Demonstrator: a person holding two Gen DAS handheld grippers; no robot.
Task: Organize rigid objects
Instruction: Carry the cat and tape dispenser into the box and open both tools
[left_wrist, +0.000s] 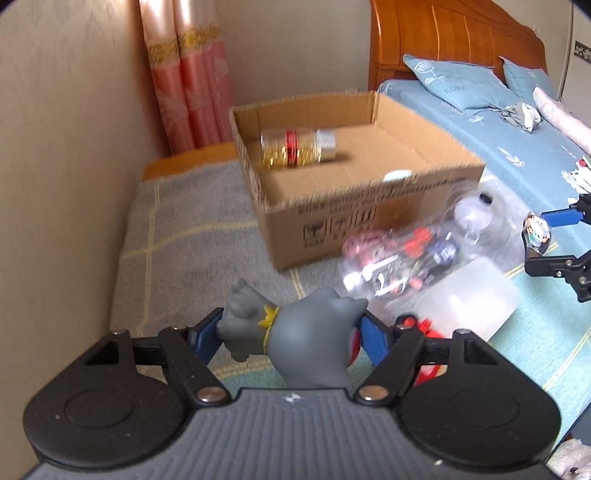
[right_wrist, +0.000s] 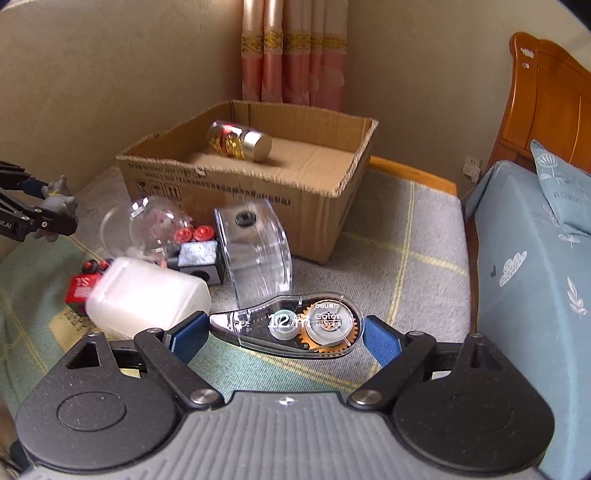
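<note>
Now both grippers are loaded. The left gripper has its blue pads pressed against a grey rubber figurine with a yellow collar, clamped sideways between them and raised off the blanket. From the right wrist view the same gripper shows at the far left edge, the grey toy in its jaws.

The right gripper holds a clear correction tape dispenser lengthwise, nose against the left pad and rounded end against the right one (the jaws stand wide because the dispenser is long). In the left wrist view it appears at the right edge, the tape dispenser seen end-on.

Ahead sits an open cardboard box on the checked blanket, with a jar of golden capsules lying on its side inside. Just in front of the box lie a clear plastic dome, a clear curved case, a white plastic jug on its side and a toy truck with red parts, packed close together. A bed with blue bedding runs along the right.
</note>
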